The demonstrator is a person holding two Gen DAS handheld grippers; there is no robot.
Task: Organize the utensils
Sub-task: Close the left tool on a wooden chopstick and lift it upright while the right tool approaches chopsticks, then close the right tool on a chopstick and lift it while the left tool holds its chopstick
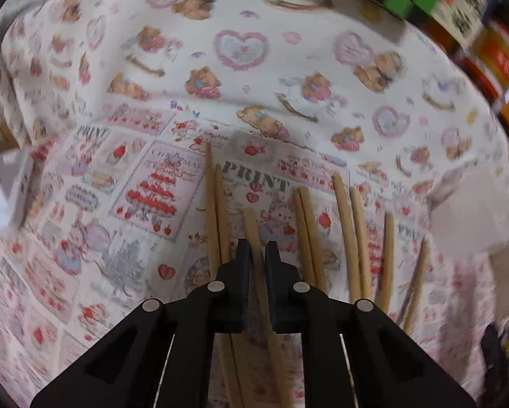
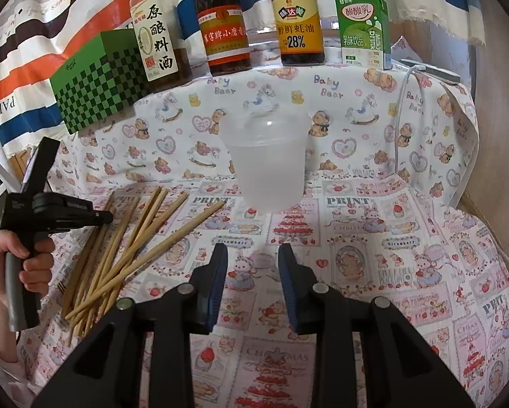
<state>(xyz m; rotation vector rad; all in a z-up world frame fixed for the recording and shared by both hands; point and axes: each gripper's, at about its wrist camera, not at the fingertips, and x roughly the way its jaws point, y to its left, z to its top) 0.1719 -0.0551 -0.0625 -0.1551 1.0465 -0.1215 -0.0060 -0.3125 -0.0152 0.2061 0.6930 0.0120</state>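
Observation:
Several wooden chopsticks (image 1: pixel 348 234) lie fanned out on the printed cloth; the right wrist view shows the pile (image 2: pixel 132 248) at the left. My left gripper (image 1: pixel 257 248) is shut on one chopstick (image 1: pixel 254 234), which runs between its fingers. In the right wrist view the left gripper (image 2: pixel 104 217) is over the far end of the pile. A translucent plastic cup (image 2: pixel 266 159) stands upright at the middle of the table. My right gripper (image 2: pixel 252 255) is open and empty, a short way in front of the cup.
Three sauce bottles (image 2: pixel 225 20) and a green drink carton (image 2: pixel 361 30) stand along the back. A green checkered box (image 2: pixel 99 81) sits back left. A white cable (image 2: pixel 402 115) hangs at the right, where the cloth ends at the table edge (image 2: pixel 475 210).

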